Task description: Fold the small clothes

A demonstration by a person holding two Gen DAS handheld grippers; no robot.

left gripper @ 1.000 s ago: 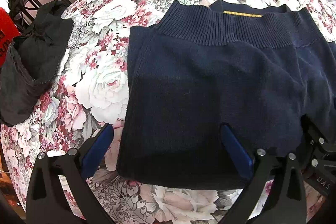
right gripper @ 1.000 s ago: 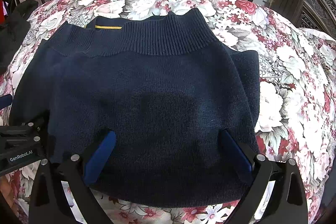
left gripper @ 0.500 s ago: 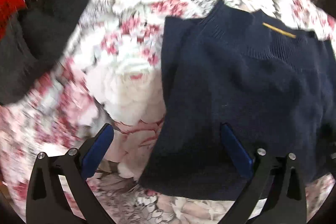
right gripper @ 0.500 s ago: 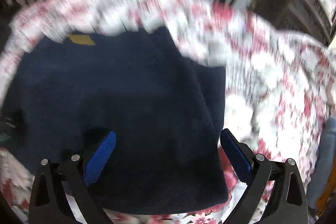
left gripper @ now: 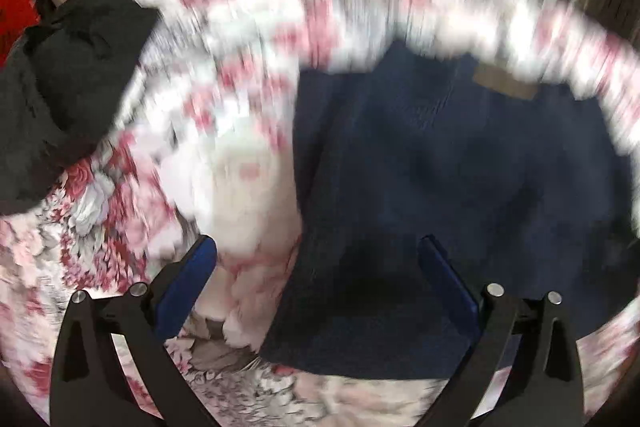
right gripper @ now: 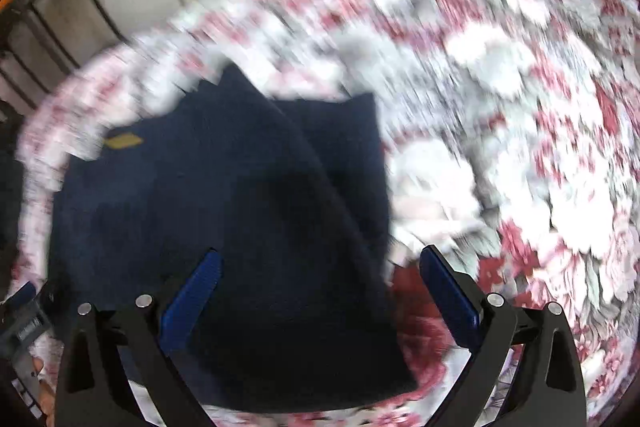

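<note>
Both views were smeared by motion blur, so fine detail could not be read. A navy knit garment (left gripper: 440, 167) lay flat on the floral cloth (left gripper: 240, 155) covering the table, its ribbed band and a small yellow label (right gripper: 122, 141) at the far end and its hem at the near end, so the long axis ran near to far.

The left gripper (left gripper: 320, 283) was spread wide and held nothing. It straddled the garment's left edge near the near-left corner: the left finger was over bare floral cloth, the right finger over the knit. The right gripper (right gripper: 316, 291) was likewise spread and empty, mirroring it on the right edge, with its left finger above the knit and its right finger over the cloth. In the right wrist view a fold ridge ran diagonally up the garment's right part.

Each gripper sat nearest its own near corner, so the hem was the closest hold for both, and the band lay straight ahead of them. By my judgement the coming fold turned on that: hem carried far along the long axis toward the band. Whether either gripper touched the fabric could not be told.

A heap of black clothing (left gripper: 68, 79) lay at the far left, well apart from the garment
</note>
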